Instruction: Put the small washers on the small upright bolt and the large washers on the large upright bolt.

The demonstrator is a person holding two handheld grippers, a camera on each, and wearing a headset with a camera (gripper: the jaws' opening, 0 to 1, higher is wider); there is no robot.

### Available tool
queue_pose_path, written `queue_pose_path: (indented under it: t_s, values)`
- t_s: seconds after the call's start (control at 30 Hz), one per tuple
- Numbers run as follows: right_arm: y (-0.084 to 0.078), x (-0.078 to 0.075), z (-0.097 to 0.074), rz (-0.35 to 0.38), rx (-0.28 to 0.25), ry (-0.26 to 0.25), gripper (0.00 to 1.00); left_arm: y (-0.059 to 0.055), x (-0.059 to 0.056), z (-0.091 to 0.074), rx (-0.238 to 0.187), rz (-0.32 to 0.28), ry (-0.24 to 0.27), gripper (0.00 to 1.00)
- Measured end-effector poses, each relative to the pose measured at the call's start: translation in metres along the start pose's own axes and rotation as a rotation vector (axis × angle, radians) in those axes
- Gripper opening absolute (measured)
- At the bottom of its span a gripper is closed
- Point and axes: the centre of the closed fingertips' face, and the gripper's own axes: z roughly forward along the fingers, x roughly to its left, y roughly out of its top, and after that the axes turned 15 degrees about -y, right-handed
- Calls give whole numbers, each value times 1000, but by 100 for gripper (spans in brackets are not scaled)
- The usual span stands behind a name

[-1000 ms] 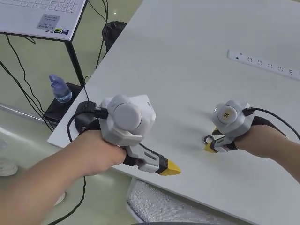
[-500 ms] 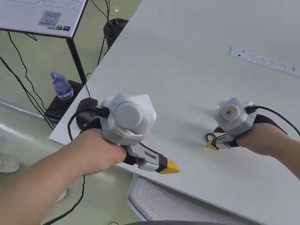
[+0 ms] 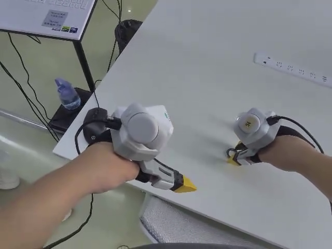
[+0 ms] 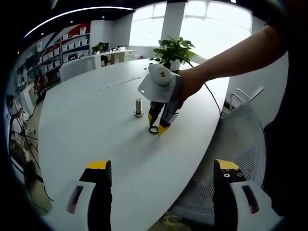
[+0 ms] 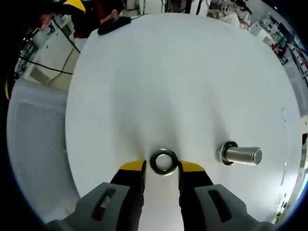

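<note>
My right gripper points down at the white table with its yellow-tipped jaws clamped on a dark washer, one tip against each side of the ring. In the left gripper view the washer sits right at the table surface; I cannot tell whether it touches. The upright bolt stands near the washer but apart from it, threaded shaft bare. I cannot tell whether this is the large or the small one. My left gripper has its jaws spread wide around nothing, held at the table's near edge above a mesh chair. A power strip lies well beyond both.
</note>
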Motion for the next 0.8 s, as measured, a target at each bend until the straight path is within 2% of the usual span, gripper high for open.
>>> queue_pose_path:
  t_s: [0.1, 0.3, 0.43, 0.63, 0.8]
  values:
    - [-1, -1, 0, 0, 19, -5, 25, -1, 1, 0, 2, -6, 1, 86]
    - [-2, 0, 0, -5, 19, -5, 23, -2, 0, 3, 20, 3, -6, 84]
    - [-2, -3, 3, -5, 17, -15, 22, 1, -2, 5, 16, 6, -9, 83]
    - [-3, -5, 7, 16, 8, -5, 21, 1, -5, 6, 28, 15, -10, 82]
    - [-4, -5, 8, 0, 9, 3, 21, 2, -4, 6, 36, 18, -2, 81]
